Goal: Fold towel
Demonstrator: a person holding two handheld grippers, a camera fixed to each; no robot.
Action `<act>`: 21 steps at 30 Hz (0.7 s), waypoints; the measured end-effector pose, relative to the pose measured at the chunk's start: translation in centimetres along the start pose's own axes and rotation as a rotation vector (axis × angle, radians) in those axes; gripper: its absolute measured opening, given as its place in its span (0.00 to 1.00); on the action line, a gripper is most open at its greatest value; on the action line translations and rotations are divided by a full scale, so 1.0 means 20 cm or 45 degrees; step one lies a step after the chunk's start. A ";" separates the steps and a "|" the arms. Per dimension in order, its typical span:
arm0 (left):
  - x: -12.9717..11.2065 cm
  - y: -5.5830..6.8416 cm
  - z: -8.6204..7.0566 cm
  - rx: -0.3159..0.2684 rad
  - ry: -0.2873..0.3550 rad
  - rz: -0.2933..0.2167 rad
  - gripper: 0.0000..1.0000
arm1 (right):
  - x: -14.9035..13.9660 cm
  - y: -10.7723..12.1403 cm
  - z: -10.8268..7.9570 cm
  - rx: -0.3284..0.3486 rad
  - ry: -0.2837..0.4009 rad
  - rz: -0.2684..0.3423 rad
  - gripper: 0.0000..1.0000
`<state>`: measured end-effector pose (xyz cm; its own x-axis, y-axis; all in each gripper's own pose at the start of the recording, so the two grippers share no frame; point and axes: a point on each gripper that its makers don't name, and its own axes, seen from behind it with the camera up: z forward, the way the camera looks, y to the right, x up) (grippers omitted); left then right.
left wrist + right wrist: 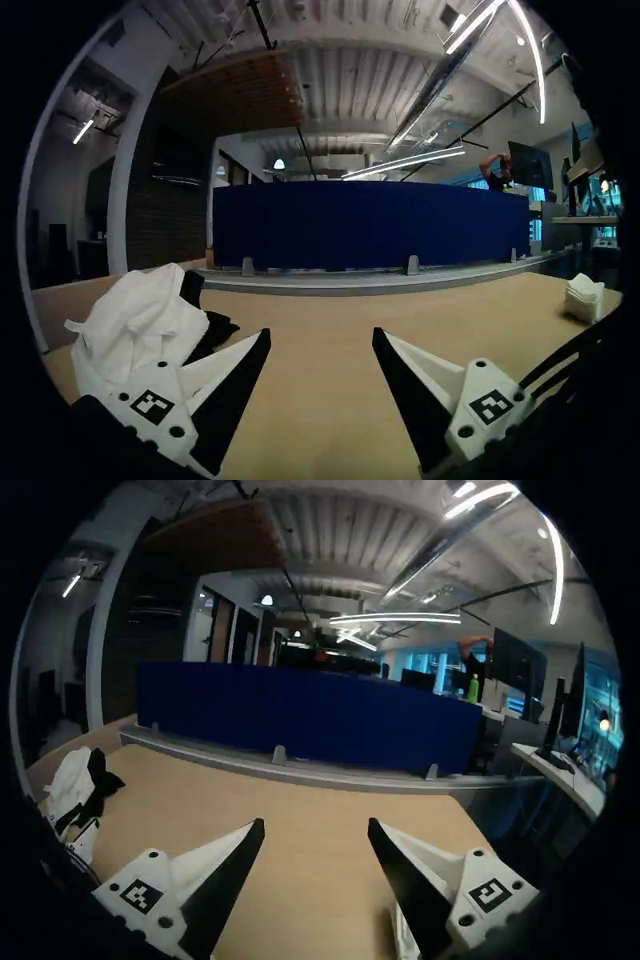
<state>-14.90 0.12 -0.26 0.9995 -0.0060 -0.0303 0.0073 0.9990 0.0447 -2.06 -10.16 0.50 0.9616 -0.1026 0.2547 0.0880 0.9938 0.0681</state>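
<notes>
Left hand-held gripper [320, 332]: fingers spread wide, nothing between them, bare desk [320, 304] underneath.
Towel: crumpled white towel [136, 320] heaped just left of the left finger, its lower edge tucked behind that finger in the left gripper view.
Beside it: black cloth [210, 324] touching the heap's right side.
Second towel: folded white towel [584, 298] sits near the desk's right edge, well apart from the fingers.
Right hand-held gripper [316, 822]: fingers apart and empty; here the crumpled heap lies far off left, by the desk's corner.
Edges: blue partition [368, 224] runs along the far edge.
Open room: broad bare wood ahead of both.
</notes>
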 end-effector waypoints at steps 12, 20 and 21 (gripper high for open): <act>0.00 0.00 0.01 0.000 0.000 0.002 0.95 | 0.24 0.18 -0.07 -0.023 0.153 0.076 1.00; 0.00 0.01 0.01 0.001 0.000 0.002 0.95 | 0.27 0.34 -0.11 -0.047 0.236 0.122 1.00; 0.00 0.01 0.01 0.001 0.000 0.002 0.95 | 0.25 0.36 -0.11 -0.051 0.240 0.133 1.00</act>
<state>-14.87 0.26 -0.16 0.9995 -0.0041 -0.0302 0.0054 0.9990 0.0453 3.96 -3.39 0.11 0.9973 0.0071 0.0729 -0.0080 0.9999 0.0116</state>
